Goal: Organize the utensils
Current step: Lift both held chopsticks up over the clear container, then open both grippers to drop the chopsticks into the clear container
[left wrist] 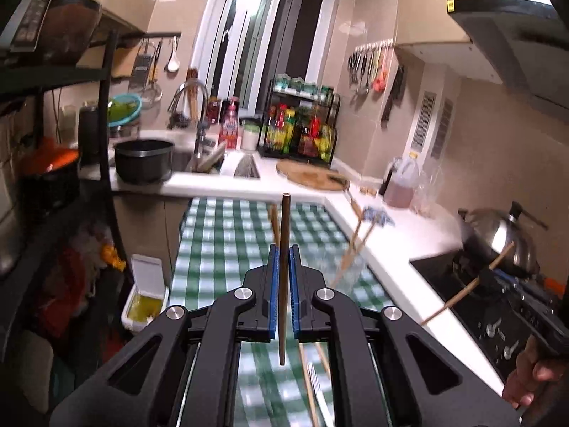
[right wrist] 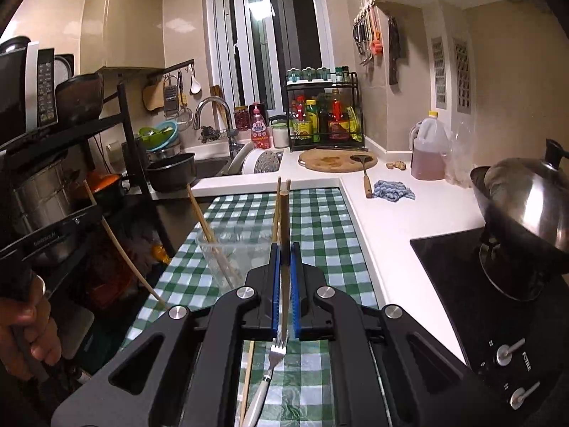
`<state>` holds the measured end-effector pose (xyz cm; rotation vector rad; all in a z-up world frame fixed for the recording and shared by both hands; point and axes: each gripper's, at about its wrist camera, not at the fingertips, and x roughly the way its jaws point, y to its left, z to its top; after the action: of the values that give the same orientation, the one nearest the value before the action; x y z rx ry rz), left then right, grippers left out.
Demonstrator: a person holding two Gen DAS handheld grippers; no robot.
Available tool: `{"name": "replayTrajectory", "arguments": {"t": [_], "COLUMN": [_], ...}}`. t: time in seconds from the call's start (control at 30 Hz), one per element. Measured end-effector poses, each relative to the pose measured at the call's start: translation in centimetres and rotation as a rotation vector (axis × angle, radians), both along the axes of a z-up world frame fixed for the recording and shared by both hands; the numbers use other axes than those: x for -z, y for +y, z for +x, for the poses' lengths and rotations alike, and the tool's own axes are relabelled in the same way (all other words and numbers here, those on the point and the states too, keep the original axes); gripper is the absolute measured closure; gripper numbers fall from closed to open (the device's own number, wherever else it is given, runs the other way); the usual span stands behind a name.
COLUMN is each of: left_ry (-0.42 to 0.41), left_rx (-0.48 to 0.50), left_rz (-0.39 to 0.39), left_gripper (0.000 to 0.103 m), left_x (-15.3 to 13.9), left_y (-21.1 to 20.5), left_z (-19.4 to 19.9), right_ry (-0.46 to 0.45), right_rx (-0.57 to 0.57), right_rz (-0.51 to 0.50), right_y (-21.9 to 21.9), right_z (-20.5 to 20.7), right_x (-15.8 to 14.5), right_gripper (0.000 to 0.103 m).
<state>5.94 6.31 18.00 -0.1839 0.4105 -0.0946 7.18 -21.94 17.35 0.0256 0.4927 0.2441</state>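
My left gripper is shut on a brown chopstick, held upright above the green checked cloth. My right gripper is shut on another chopstick, also upright. A clear plastic cup stands on the cloth just left of the right gripper, with two chopsticks leaning in it; in the left wrist view the cup is blurred to the right. A white-handled fork and a loose chopstick lie on the cloth under the right gripper.
White counter runs along the right with a blue rag, a cutting board, an oil jug and a wok on the black stove. A black shelf rack stands left; sink and pot behind.
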Motion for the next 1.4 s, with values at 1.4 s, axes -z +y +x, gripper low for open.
{"name": "replayTrajectory", "arguments": {"t": [1.4], "left_ry": [0.047], "left_rx": [0.124], "left_rz": [0.02], "left_gripper": [0.097], "left_x": [3.1], "left_y": [-1.6], "left_z": [14.3], "right_ry": [0.049], "right_rx": [-0.086], "right_rz": [-0.091], "right_y": [8.7], "right_z": [15.2], "right_x": [0.6], "right_gripper": [0.097]}}
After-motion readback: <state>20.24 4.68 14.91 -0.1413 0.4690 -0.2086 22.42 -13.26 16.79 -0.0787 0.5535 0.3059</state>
